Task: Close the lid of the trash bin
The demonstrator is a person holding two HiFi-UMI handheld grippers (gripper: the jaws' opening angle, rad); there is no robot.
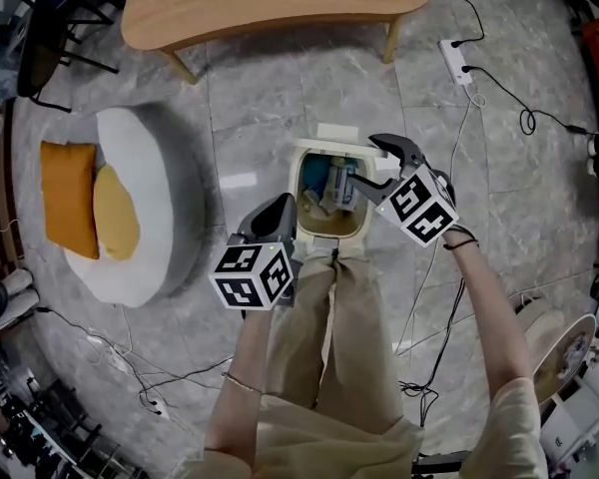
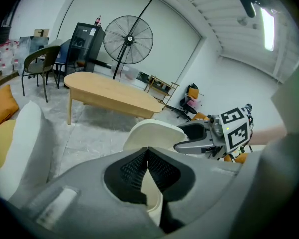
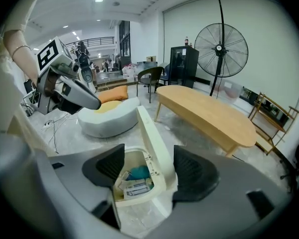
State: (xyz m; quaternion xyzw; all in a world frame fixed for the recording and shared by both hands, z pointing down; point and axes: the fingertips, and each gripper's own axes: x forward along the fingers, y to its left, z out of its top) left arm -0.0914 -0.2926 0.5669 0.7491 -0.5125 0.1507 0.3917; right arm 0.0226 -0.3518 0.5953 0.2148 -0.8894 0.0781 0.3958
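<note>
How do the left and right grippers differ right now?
Left gripper has its jaws together; right gripper has them apart. The right hangs over the open trash bin, the upright lid lined up between its jaws; the left sits at the bin's near edge, empty. Both point toward the bin.

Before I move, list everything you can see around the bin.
bin: one, cream, floor by the person's feet
lid: one, cream, upright between the right jaws
litter: several pieces, blue and white, in bin
table: one, wooden, beyond bin
beanbag: one, pale grey, left of bin
cushions: two, orange and yellow, on beanbag
fan: one, black, behind table
power strip: one, white, floor right of table
left gripper: one, grey, shut, at bin's near edge
right gripper: one, grey, open around lid
</note>
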